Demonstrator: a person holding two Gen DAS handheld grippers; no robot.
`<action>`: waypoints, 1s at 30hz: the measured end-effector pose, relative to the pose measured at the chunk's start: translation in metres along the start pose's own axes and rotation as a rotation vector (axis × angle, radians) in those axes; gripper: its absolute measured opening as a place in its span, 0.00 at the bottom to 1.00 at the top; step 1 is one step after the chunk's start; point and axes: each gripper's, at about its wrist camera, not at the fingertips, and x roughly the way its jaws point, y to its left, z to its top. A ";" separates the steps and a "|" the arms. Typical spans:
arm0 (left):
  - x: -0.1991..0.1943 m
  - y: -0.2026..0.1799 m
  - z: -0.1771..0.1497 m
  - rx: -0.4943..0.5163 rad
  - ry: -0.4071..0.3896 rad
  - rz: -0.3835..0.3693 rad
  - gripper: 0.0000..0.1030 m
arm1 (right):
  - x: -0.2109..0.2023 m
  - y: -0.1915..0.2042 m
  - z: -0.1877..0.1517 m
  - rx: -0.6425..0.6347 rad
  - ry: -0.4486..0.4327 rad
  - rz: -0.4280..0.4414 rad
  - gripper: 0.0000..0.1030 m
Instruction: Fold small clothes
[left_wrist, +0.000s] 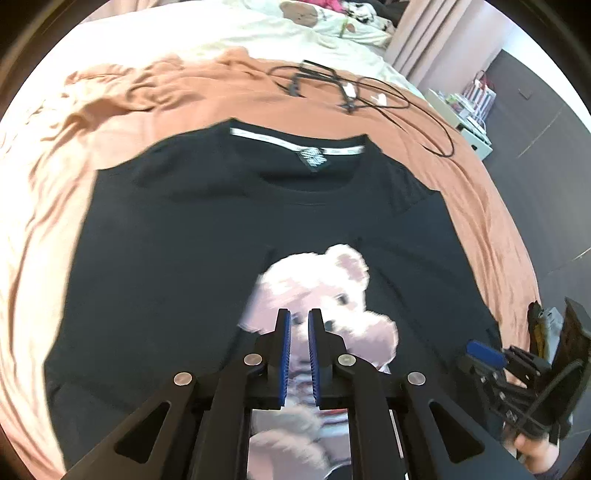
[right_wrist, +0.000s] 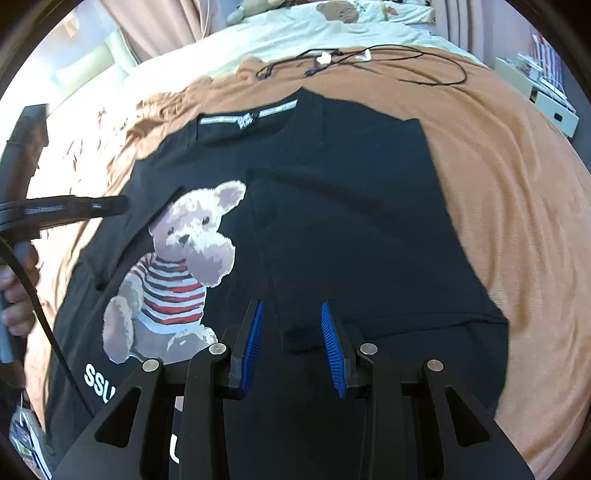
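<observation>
A: Where was the black T-shirt (right_wrist: 332, 206)?

B: Flat on the orange blanket (right_wrist: 517, 206), collar at the far end, bear print (right_wrist: 184, 258) face up. Both side panels looked already turned in over the front, their edges meeting by the bear. Loose black cable (right_wrist: 369, 59) lay on the blanket beyond the collar, well apart.

A: Grippers?

B: Left gripper (left_wrist: 299, 317) hovered over the bear print, jaws nearly together w/ just a slit between, nothing in them. Right gripper (right_wrist: 291, 310) sat over the near hem on the right side, jaws apart at a middling gap, empty too.

A: How would the shirt handle?

B: Judging by the look: thin knit, light, limp, no stiffness, so it'd sag and drag if lifted by one point. Prob. clings a bit to the fleecy blanket. Not fragile.

A: Where to grab?

B: I'd say the near hem, one corner per gripper, pinching through all layers so the folded panels don't slip open, then carry toward the collar.
</observation>
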 end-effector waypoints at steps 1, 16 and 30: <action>-0.006 0.007 -0.003 -0.004 -0.005 0.006 0.10 | 0.003 0.003 0.001 0.000 0.006 -0.009 0.29; -0.072 0.096 -0.046 -0.127 -0.051 0.041 0.10 | 0.032 0.046 0.015 -0.069 0.092 -0.122 0.00; -0.110 0.123 -0.069 -0.151 -0.089 0.056 0.10 | 0.014 0.046 0.016 0.012 0.053 -0.035 0.00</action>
